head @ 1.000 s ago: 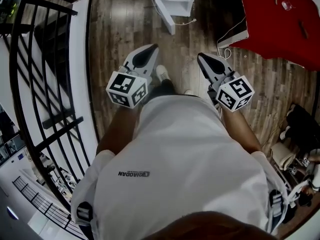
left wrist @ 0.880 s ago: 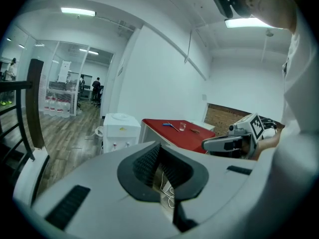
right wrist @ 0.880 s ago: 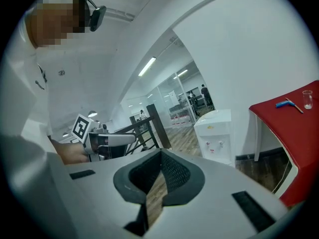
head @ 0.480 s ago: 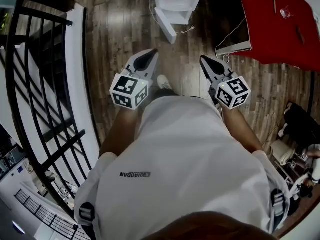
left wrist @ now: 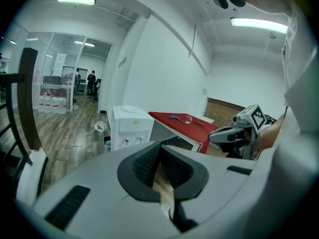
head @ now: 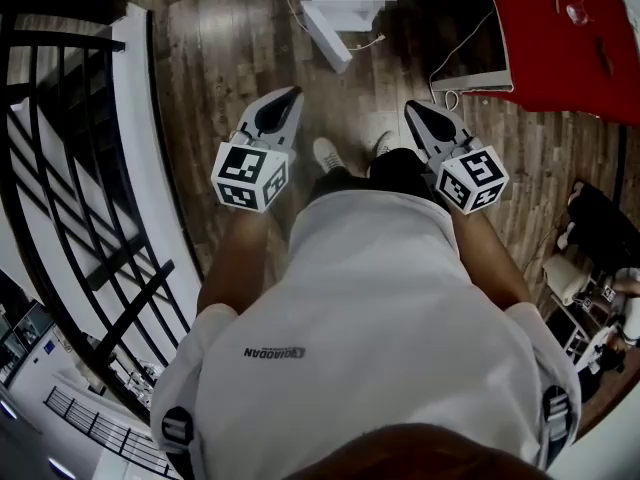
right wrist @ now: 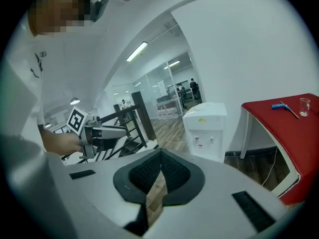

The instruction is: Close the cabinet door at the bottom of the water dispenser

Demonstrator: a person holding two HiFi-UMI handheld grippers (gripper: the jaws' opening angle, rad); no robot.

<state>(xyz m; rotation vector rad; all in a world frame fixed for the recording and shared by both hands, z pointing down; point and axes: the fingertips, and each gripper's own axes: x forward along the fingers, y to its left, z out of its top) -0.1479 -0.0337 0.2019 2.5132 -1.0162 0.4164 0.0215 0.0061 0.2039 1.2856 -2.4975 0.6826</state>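
Observation:
The white water dispenser (head: 345, 13) stands at the top of the head view, partly under a mosaic patch. Its white bottom door (head: 325, 38) angles out over the wood floor. In the gripper views the dispenser (left wrist: 130, 126) (right wrist: 205, 131) is some way ahead, with its lower part hidden behind the gripper bodies. My left gripper (head: 292, 94) (left wrist: 159, 146) and right gripper (head: 410, 106) (right wrist: 160, 152) are held side by side in front of my body. Both point toward the dispenser, shut and empty, well short of it.
A red table (head: 570, 28) stands right of the dispenser, with a white cable (head: 465, 58) trailing under it. A black stair railing (head: 70, 168) runs along the left. My shoes (head: 325, 153) are between the grippers. Bags and clutter (head: 600, 238) lie at far right.
Both grippers have moved forward toward the dispenser and sunk a little as the person steps on. Both stay shut and empty.

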